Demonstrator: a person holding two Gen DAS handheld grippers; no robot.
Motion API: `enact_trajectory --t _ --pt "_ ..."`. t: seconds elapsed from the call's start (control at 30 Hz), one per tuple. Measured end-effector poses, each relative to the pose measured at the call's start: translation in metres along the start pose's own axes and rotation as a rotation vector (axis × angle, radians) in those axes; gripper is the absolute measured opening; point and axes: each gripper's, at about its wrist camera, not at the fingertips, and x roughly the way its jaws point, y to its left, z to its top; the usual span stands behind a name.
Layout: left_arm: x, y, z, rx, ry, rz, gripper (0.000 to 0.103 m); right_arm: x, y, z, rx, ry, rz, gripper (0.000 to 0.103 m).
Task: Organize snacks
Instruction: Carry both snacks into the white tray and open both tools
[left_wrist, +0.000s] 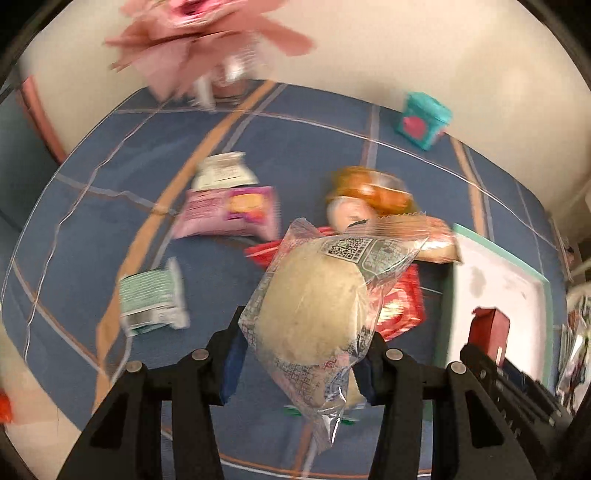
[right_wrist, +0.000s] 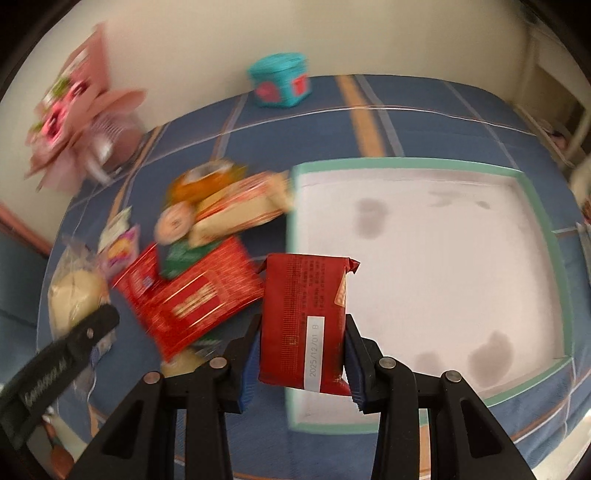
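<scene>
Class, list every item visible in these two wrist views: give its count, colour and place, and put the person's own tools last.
bun in clear wrapper: 1, pale, in left gripper
small red packet: 1, dark red, in right gripper
box: 1, white inside with mint-green rim, holds nothing, right of pile
snack pile: several, red, orange, green, pink, on cloth
teal tin: 1, far edge
pink bouquet: 1, far left
tablecloth: 1, blue, striped
left gripper: 1, black, shut
right gripper: 1, black, shut

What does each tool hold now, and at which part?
Left tool: the clear-wrapped bun, gripped at its lower sides. Right tool: the dark red packet, gripped by its two side edges.
</scene>
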Motion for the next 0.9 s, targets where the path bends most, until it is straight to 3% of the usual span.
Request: enact_trajectory --t 0.5,0.9 --pt "0.041 -0.143 0.011 0.242 0.020 -0.098 0.052 0.018 -0.115 0.046 0.243 -0.006 -0.149 0.042" --pt "0.075 -0.202 0.023 0.324 0.004 -0.105 0.053 0.041 -0.155 0.069 0.286 -0.007 -0.208 0.042"
